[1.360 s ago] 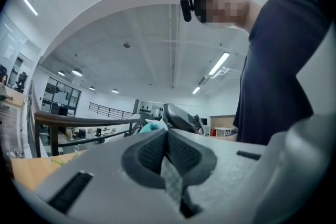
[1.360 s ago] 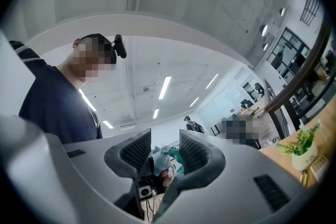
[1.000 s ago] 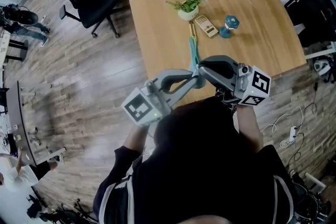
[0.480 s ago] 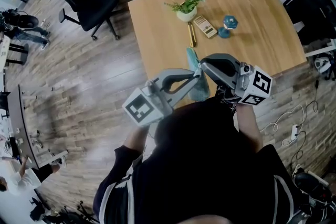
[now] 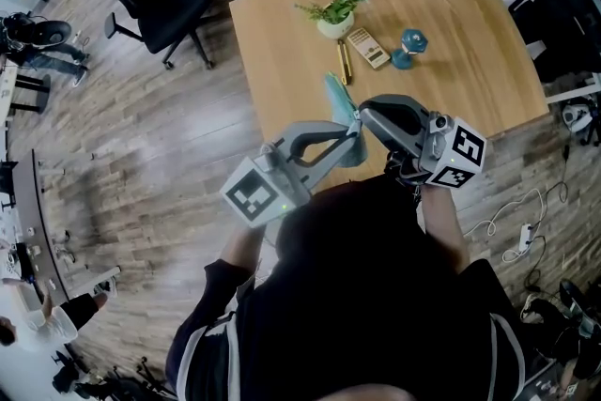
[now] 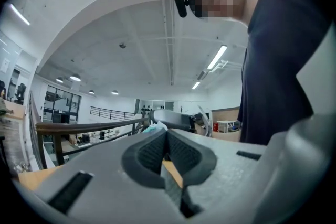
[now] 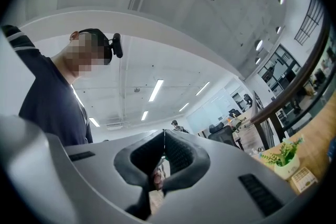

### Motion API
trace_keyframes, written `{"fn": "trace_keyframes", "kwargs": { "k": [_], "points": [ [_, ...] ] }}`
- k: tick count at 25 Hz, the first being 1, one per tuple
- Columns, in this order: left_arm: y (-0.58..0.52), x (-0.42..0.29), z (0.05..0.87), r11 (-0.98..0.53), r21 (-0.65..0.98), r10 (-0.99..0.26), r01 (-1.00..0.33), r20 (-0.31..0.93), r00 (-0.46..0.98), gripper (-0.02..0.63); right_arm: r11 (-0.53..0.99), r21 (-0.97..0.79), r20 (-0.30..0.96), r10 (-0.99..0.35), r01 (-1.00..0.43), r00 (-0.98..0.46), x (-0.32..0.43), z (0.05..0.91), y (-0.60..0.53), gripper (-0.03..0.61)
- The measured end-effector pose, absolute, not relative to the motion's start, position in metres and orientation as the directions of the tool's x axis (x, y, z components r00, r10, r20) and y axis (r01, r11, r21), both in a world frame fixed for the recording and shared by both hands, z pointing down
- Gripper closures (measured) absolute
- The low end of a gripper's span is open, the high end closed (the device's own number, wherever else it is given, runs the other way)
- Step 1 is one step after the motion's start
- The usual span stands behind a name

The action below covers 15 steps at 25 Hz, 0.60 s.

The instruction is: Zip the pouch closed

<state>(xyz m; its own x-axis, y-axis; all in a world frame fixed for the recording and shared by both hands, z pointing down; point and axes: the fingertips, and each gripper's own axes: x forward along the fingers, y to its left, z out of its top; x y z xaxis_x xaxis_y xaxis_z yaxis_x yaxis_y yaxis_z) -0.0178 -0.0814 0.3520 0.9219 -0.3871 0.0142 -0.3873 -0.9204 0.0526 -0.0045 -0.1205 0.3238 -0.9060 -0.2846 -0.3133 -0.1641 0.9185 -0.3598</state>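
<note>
Left gripper (image 5: 351, 138) is keeping its jaws pressed together, pinching the teal pouch (image 5: 338, 97). In the left gripper view the pads are meeting at the tip (image 6: 167, 132), with a teal scrap of the pouch (image 6: 151, 127) poking out just past them. The pouch is hanging in the air over the near edge of the wooden table (image 5: 470, 61), tilted, with its upper end leaning left and its lower end sitting between the two grippers' tips. Right gripper (image 5: 362, 115) is coming in from the right and touching the pouch's right side. Its jaws are squeezed together too (image 7: 164, 147), with a small pale piece caught in the gap behind the pads; what that piece is, cannot tell. Further back on the table, left to right: potted plant (image 5: 335, 12), a yellow stick-like item (image 5: 343, 63) lying just below it, tan box (image 5: 368, 47), and blue object (image 5: 410, 42), all well apart from the pouch.
</note>
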Motion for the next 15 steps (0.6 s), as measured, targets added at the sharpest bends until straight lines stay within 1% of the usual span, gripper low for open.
{"fn": "trace_keyframes", "kwargs": {
  "k": [3, 7, 11, 15],
  "points": [
    [-0.080, -0.015, 0.353, -0.925, 0.024, -0.378, -0.379, 0.035, 0.925, 0.614, 0.905, -0.375, -0.302, -0.322, -0.199, -0.897, 0.000, 0.325, -0.127, 0.563],
    [-0.079, -0.013, 0.351, -0.924, 0.020, -0.380, -0.381, 0.035, 0.924, 0.615, 0.909, -0.353, -0.293, -0.332, -0.221, -0.897, 0.003, 0.322, -0.127, 0.563],
    [-0.079, -0.010, 0.353, -0.929, 0.006, -0.369, -0.370, 0.047, 0.928, 0.615, 0.879, -0.388, -0.286, -0.402, -0.278, -0.870, 0.012, 0.327, -0.142, 0.563],
    [-0.078, -0.008, 0.353, -0.931, 0.014, -0.364, -0.365, 0.045, 0.930, 0.614, 0.864, -0.395, -0.283, -0.436, -0.311, -0.854, 0.022, 0.328, -0.151, 0.564]
  ]
}}
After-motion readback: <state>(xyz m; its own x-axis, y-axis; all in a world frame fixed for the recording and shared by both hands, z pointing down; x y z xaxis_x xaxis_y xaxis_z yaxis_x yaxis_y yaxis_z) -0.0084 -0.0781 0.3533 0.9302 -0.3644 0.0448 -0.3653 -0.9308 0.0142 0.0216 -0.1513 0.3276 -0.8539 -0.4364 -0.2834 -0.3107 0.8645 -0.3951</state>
